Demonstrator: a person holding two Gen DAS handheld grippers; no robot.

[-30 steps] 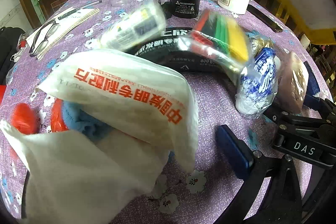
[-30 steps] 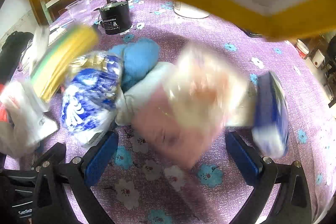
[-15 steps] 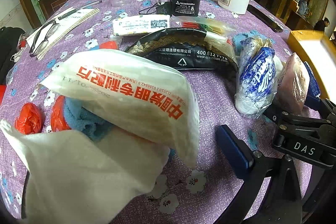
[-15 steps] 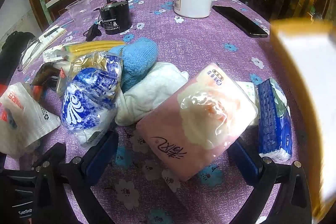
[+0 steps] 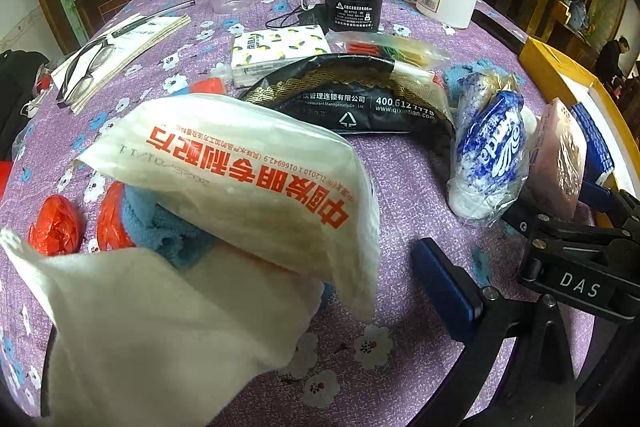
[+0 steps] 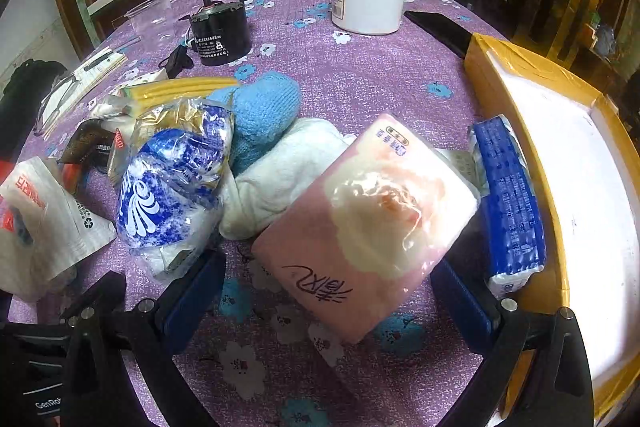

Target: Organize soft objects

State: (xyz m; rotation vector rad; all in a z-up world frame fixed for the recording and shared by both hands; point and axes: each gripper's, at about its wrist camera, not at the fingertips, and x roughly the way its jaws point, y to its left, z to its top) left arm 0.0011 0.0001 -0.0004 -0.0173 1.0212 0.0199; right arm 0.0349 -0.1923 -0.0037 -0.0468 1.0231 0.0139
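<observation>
The yellow box (image 6: 516, 87) is now resting on the worktop (image 6: 360, 79), ready for filling. The right gripper (image 6: 324, 291) is gaping around the pink tissue pack (image 6: 360, 223); the left gripper's (image 5: 256, 311) state I cannot tell.

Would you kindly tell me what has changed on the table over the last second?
The yellow box has come down at the table's right edge. The lemon-print tissue pack now lies flat. Pink tissue pack remains between the open right gripper fingers.

Black bag (image 5: 360, 99) – "400 612 7778", "www.qixintian.com"; right gripper (image 5: 576, 211) – "DAS"; left gripper mount – "GenRo".
</observation>
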